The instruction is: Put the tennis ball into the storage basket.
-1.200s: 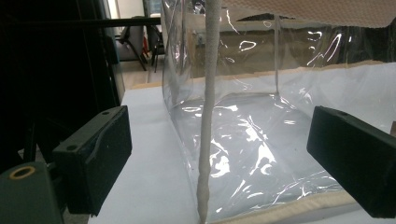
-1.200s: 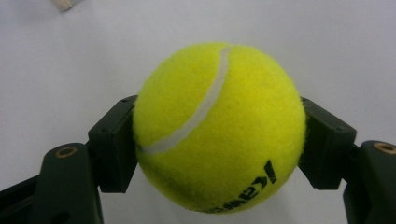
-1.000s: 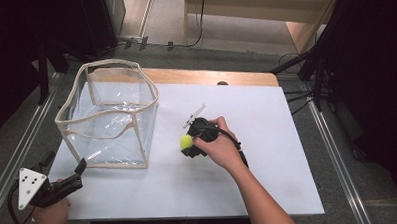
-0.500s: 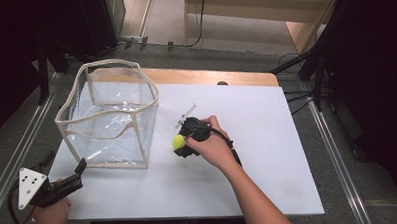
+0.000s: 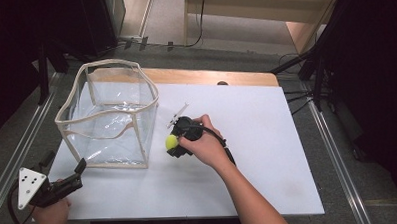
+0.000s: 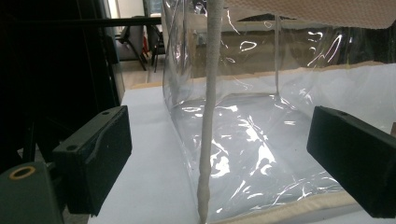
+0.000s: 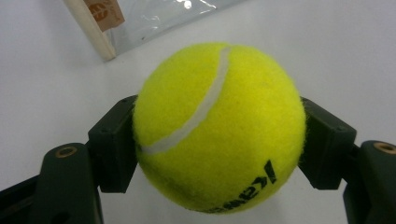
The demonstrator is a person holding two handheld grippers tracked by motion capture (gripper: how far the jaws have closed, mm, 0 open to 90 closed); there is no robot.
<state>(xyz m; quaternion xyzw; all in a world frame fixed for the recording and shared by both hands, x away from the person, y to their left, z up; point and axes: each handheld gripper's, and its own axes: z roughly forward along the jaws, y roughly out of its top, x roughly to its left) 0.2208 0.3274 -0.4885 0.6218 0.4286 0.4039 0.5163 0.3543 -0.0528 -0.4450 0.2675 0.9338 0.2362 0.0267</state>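
Note:
A yellow tennis ball is clamped between the two black jaws of my right gripper, held just above the white table, right beside the near right corner of a clear plastic bag with cream trim. My left gripper rests at the table's near left corner with its jaws wide apart, pointing at the bag's near left corner seam, with nothing between them.
The clear bag stands open-topped on the left half of the table. A strip of bare wood runs along the table's far edge. Metal rails flank both sides.
My right gripper has carried the tennis ball leftward and a little nearer, toward the bag's near right corner. The left gripper has stayed where it was.

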